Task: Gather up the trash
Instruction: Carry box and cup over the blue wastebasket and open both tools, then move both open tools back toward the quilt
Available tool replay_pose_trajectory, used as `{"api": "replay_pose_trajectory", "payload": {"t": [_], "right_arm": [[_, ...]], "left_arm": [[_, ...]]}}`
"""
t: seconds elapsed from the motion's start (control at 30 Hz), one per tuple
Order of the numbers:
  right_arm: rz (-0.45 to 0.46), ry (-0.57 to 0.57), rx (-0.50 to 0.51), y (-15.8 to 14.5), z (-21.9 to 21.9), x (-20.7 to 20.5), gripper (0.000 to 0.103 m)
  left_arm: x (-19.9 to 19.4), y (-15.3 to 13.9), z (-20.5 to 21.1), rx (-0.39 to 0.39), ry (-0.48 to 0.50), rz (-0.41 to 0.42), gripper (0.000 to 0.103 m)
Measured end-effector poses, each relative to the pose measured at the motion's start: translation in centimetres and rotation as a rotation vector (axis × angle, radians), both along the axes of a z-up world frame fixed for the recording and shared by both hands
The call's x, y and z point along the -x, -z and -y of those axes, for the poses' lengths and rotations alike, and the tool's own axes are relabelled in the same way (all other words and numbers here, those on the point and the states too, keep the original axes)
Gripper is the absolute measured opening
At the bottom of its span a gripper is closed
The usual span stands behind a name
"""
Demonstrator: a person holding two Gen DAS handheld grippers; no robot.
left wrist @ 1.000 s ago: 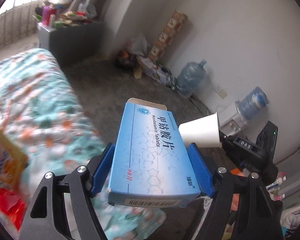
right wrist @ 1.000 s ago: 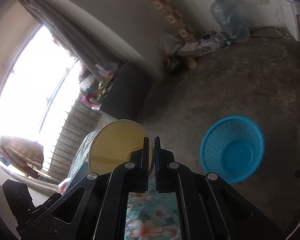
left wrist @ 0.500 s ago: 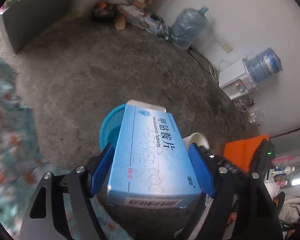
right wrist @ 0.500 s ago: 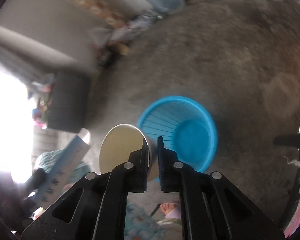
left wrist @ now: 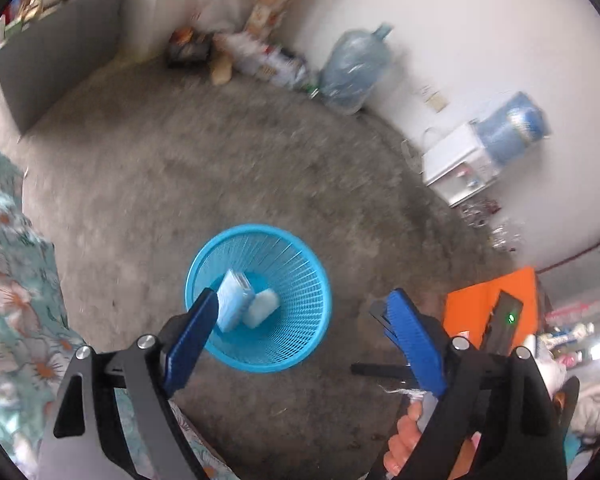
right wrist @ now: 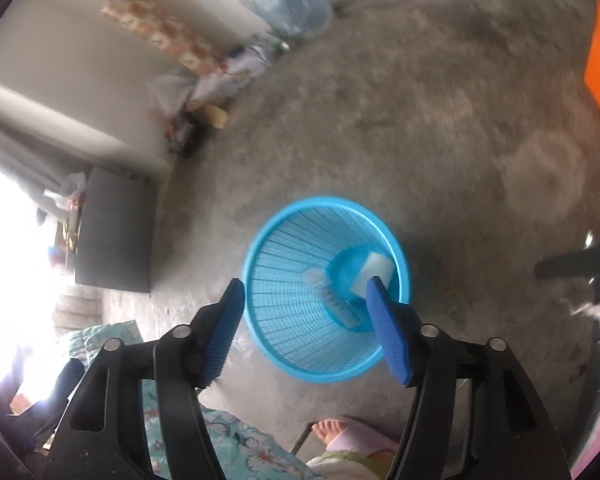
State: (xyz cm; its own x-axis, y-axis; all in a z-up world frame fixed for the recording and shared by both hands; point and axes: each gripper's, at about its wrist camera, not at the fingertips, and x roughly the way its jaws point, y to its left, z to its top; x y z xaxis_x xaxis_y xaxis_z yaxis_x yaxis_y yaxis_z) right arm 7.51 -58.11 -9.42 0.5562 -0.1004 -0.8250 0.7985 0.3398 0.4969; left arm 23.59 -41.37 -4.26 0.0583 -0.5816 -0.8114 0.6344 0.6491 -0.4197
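Already both pieces of trash, the blue medicine box (left wrist: pixel 233 295) and paper cup (left wrist: pixel 262 308), lay inside the blue basket (left wrist: pixel 308 280); left tongs (left wrist: pixel 300 344) and right tongs (right wrist: pixel 306 328) had just been opening, gaped empty above it; any remaining trash was out of sight.

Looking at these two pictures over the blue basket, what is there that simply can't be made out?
- Medicine box: print blurred, part behind a left gripper finger.
- Paper cup: lower end hidden by a right gripper finger.
- Basket floor: partly covered.
- Corner clutter: blurred.
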Motion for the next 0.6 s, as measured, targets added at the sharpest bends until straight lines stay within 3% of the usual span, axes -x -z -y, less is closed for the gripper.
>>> {"api": "replay_pose_trajectory", "payload": {"t": [0.1, 0.23, 0.4, 0.6], "right_arm": [[0.018, -0.029, 0.111, -3.4, -1.7, -0.7, 0.079], [0.047, -0.089, 0.260, -7.3, -4.7, -2.0, 0.095], [0.063, -0.215, 0.400, -11.4, -9.5, -3.3, 0.095], [0.000, -0.253, 0.519, -14.1, -14.1, -4.0, 0.095]], "left_arm": [[1.5, -3.4, -3.3, 0.037, -0.020, 0.097, 0.092], [3.2, -6.4, -7.4, 0.072, -0.014, 0.147, 0.096], [4.8, -8.8, -14.3, 0.111, -0.073, 0.132, 0.097], [7.2, -11.2, -24.0, 0.073, -0.189, 0.317, 0.097]]}}
